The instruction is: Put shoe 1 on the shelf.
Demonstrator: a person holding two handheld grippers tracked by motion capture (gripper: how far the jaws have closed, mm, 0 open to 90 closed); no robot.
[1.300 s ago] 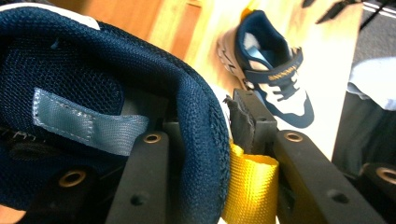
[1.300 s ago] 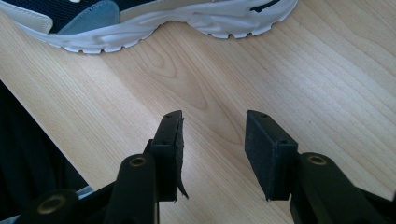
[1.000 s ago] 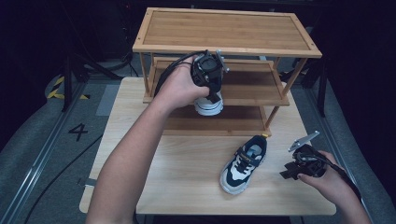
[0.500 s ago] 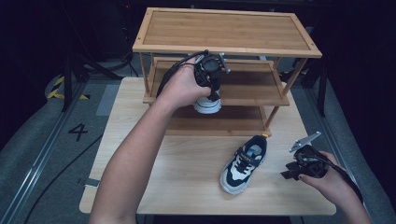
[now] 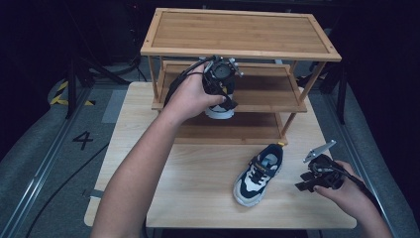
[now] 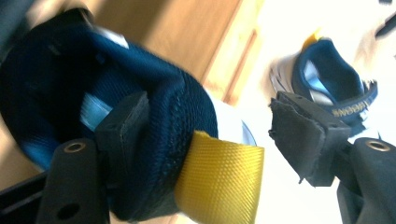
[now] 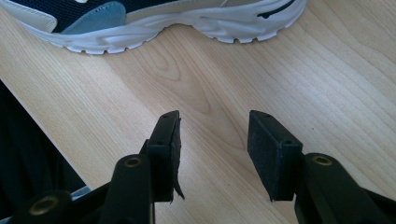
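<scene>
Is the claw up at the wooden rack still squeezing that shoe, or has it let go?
Let go: the left gripper has just been opening. One pad sits inside the shoe collar, the other stands apart from the heel.

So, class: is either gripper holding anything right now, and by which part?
Nothing is gripped. The left gripper has just opened around the heel of the shoe on the rack; the right gripper is open above the table.
</scene>
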